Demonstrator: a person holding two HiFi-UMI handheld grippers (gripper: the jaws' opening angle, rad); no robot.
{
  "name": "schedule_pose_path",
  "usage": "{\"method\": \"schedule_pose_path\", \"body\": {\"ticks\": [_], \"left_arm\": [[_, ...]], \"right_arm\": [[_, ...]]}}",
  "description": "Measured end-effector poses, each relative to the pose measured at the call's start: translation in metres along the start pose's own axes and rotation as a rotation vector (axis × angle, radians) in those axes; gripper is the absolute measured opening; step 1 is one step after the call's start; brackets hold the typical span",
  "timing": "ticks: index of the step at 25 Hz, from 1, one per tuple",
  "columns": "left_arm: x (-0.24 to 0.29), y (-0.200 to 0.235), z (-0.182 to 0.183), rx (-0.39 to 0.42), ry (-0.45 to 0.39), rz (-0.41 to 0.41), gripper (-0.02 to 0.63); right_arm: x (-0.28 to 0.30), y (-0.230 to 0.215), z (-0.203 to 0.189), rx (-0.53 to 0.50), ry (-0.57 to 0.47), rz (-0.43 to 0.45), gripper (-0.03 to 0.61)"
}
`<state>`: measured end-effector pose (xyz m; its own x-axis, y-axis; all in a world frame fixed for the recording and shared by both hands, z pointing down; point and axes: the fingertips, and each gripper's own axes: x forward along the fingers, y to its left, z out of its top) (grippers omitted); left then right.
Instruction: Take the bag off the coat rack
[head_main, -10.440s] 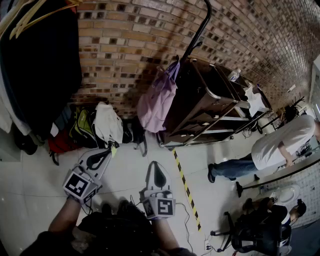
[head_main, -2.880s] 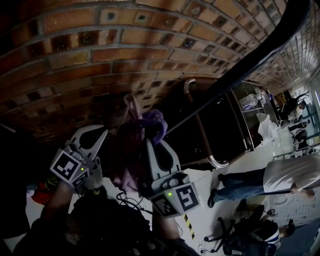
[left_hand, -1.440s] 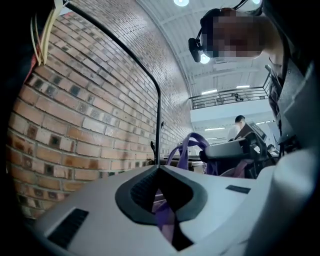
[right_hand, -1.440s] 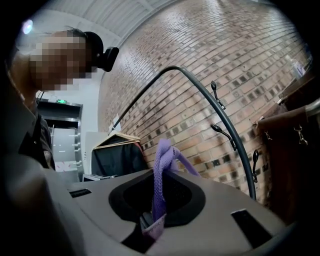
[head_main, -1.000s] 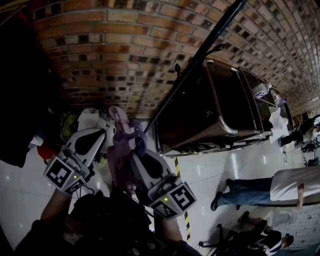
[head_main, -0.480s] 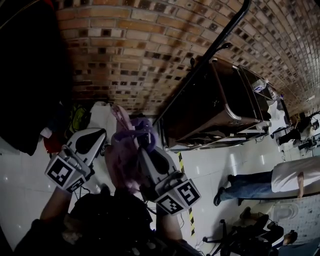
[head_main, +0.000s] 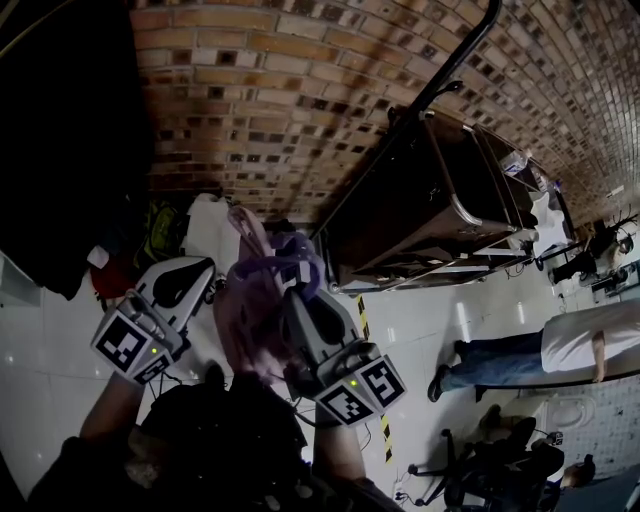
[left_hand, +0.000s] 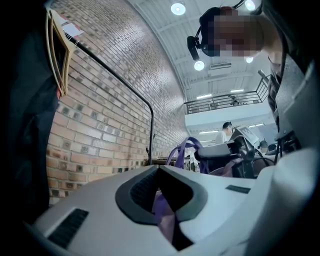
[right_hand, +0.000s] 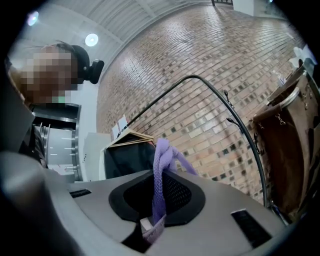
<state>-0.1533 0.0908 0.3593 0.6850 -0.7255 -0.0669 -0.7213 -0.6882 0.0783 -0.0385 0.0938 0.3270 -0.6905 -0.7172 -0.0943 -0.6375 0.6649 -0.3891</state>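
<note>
Purple bag (head_main: 255, 310) held clear of coat rack (head_main: 455, 65)
Strap (right_hand: 159, 185) pinched by right gripper (head_main: 297, 300), fabric pinched by left gripper (head_main: 190, 275); rack edge at 1 o'clock, apart; open floor (head_main: 420, 330) at 3 o'clock

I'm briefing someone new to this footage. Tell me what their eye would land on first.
The purple bag, bunched low in the middle of the head view, with the left gripper and right gripper both clamped on it. Behind it, the black coat rack slants up across the brick wall; a person in a white shirt bends at far right.
</note>
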Motion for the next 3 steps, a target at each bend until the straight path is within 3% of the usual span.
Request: {"method": "schedule_pose_path", "body": {"ticks": [3], "left_arm": [[0.0023,0.001,0.0055,0.0,0.002,-0.009,0.003]], "right_arm": [[0.0015,-0.0016,0.0083,0.0,-0.007,-0.013,0.06]]}}
